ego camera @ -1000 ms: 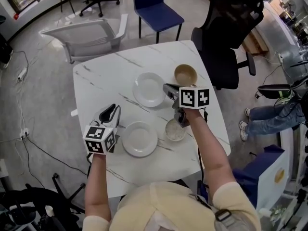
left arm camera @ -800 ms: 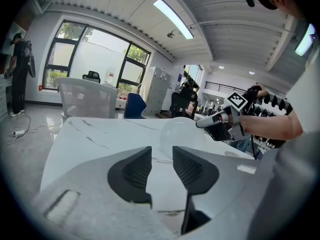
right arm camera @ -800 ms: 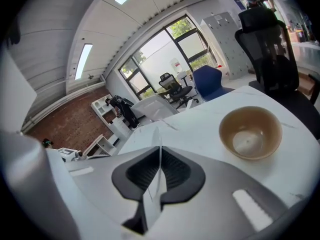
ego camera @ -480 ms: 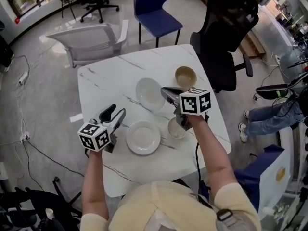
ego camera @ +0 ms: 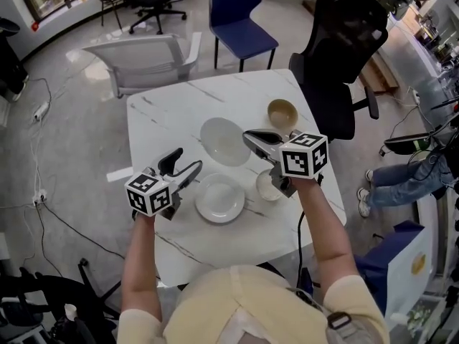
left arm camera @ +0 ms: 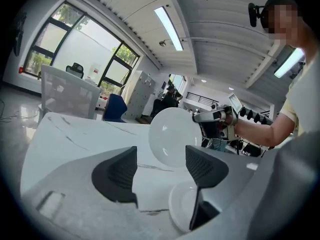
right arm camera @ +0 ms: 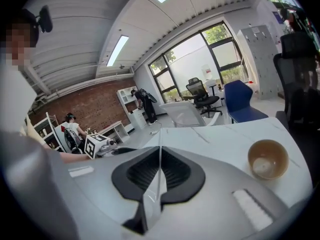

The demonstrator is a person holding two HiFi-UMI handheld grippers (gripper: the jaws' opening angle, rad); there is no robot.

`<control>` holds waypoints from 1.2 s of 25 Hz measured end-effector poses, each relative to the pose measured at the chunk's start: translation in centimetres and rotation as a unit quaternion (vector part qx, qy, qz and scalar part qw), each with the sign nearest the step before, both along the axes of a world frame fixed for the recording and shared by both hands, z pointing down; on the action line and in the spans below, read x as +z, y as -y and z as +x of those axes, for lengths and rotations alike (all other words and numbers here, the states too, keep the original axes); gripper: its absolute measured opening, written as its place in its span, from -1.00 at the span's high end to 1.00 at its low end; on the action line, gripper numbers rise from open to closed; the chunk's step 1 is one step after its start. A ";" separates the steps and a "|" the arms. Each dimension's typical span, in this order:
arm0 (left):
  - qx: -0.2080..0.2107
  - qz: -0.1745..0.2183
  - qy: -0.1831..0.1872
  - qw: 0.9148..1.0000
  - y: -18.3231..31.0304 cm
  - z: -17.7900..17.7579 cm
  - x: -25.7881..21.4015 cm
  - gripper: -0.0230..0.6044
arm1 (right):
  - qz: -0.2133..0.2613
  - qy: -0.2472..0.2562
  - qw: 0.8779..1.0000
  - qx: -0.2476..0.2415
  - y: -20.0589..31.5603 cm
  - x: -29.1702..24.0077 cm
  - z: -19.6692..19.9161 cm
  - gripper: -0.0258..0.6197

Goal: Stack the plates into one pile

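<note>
Two plates are concerned, and only one lies on the table (ego camera: 165, 113). Nearest, the left gripper (ego camera: 188, 160) is held just left of the resting plate (ego camera: 220, 199). Its fingers (left arm camera: 116, 175) have just been opening and are spread wide, with nothing between them. Just right of that plate a small pale bowl (ego camera: 268, 185) is seen, partly covered in the head view by the body of the right gripper (ego camera: 249, 136). Farther on, the lifted plate (ego camera: 224, 142) is held clear of the table and tilted, pinched at its right rim by the right gripper's fingers (right arm camera: 175, 171). A slip is judged the chief risk: the plate is gripped by one edge only, so its weight could lever it out of the pinch as it is brought over. It could also be set down off-centre on the resting plate, or be knocked against the small bowl. Farthest, a brown bowl (ego camera: 282, 111) stands well apart. The pinch itself is shown only in the right gripper view, where the plate appears edge-on as a sliver. The plate's tilt and its clearance above the table are shown in the left gripper view, and the spacing of both plates by the head view alone.
</note>
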State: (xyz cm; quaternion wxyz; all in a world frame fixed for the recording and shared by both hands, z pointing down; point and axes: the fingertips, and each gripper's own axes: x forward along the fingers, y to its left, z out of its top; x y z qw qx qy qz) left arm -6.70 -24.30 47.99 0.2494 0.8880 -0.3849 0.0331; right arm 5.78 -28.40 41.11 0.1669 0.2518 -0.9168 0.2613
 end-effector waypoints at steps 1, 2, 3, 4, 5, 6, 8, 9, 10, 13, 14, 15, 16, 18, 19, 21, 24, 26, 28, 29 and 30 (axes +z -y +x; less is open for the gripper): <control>-0.002 0.000 -0.001 1.000 0.0 0.0 -0.1 -0.03 | 0.003 0.006 1.000 -0.004 -0.3 -0.5 -0.3 0.88; -0.002 0.002 -0.002 1.000 0.0 0.1 -0.3 -0.03 | 0.005 0.012 1.000 -0.008 -0.6 -0.9 -0.5 0.88; 0.000 0.005 -0.005 1.000 -0.1 0.2 -0.5 -0.03 | 0.006 0.016 1.000 -0.010 -0.9 -1.3 -0.8 0.88; 0.001 0.010 -0.007 1.000 -0.2 0.2 -0.8 -0.03 | 0.007 0.020 1.000 -0.013 -1.1 -1.6 -1.1 0.88; 0.000 0.016 -0.011 1.000 -0.2 0.2 -1.1 -0.03 | 0.008 0.025 1.000 -0.015 -1.3 -1.8 -1.3 0.88; -0.005 0.019 -0.017 1.000 -0.1 0.1 -1.3 -0.03 | 0.007 0.030 0.999 -0.016 -1.6 -2.1 -1.4 0.88; -0.020 0.014 -0.041 0.999 0.2 -0.3 -1.7 -0.03 | 0.007 0.040 0.999 -0.018 -2.0 -2.6 -1.6 0.88; -0.024 0.010 -0.056 0.998 0.3 -0.4 -1.8 -0.03 | 0.007 0.043 0.999 -0.020 -2.2 -2.8 -1.7 0.88; -0.026 0.006 -0.069 0.997 0.4 -0.5 -2.0 -0.03 | 0.007 0.046 0.999 -0.021 -2.4 -3.0 -1.8 0.88; -0.022 0.010 -0.090 0.996 0.3 -0.3 -2.7 -0.03 | 0.006 0.052 0.998 -0.024 -2.8 -3.3 -2.0 0.88; -0.021 0.011 -0.092 0.995 0.4 -0.2 -2.8 -0.03 | 0.005 0.055 0.998 -0.025 -2.9 -3.3 -2.1 0.88; -0.020 0.010 -0.092 0.995 0.4 0.0 -2.8 -0.03 | 0.002 0.059 0.998 -0.026 -2.9 -3.4 -2.2 0.88; -0.019 0.010 -0.092 0.996 0.5 0.2 -2.8 -0.03 | 0.000 0.063 0.998 -0.028 -3.0 -3.4 -2.3 0.88; -0.017 0.011 -0.094 0.995 0.4 0.6 -2.9 -0.03 | -0.003 0.066 0.997 -0.032 -3.3 -3.3 -2.5 0.88; -0.015 0.012 -0.098 0.995 0.3 0.7 -3.1 -0.03 | -0.004 0.067 0.997 -0.033 -3.4 -3.3 -2.7 0.88; -0.012 0.017 -0.106 0.994 0.1 0.8 -3.6 -0.03 | -0.005 0.069 0.997 -0.033 -3.5 -3.3 -2.9 0.88; -0.008 0.027 -0.113 0.993 -0.2 0.5 -4.5 -0.02 | -0.009 0.081 0.996 -0.026 -3.4 -3.5 -2.8 0.88; -0.008 0.031 -0.113 0.993 -0.5 0.3 -4.8 0.02 | -0.012 0.088 0.996 -0.021 -3.4 -3.5 -2.7 0.88; -0.009 0.032 -0.108 0.994 -0.8 0.0 -5.0 0.09 | -0.016 0.095 0.995 -0.015 -3.3 -3.4 -2.6 0.88; -0.010 0.033 -0.104 0.994 -1.0 -0.1 -5.0 0.12 | -0.018 0.098 0.995 -0.012 -3.3 -3.3 -2.6 0.87; -0.011 0.033 -0.100 0.994 -1.2 -0.2 -4.9 0.15 | -0.020 0.099 0.995 -0.010 -3.4 -3.2 -2.5 0.87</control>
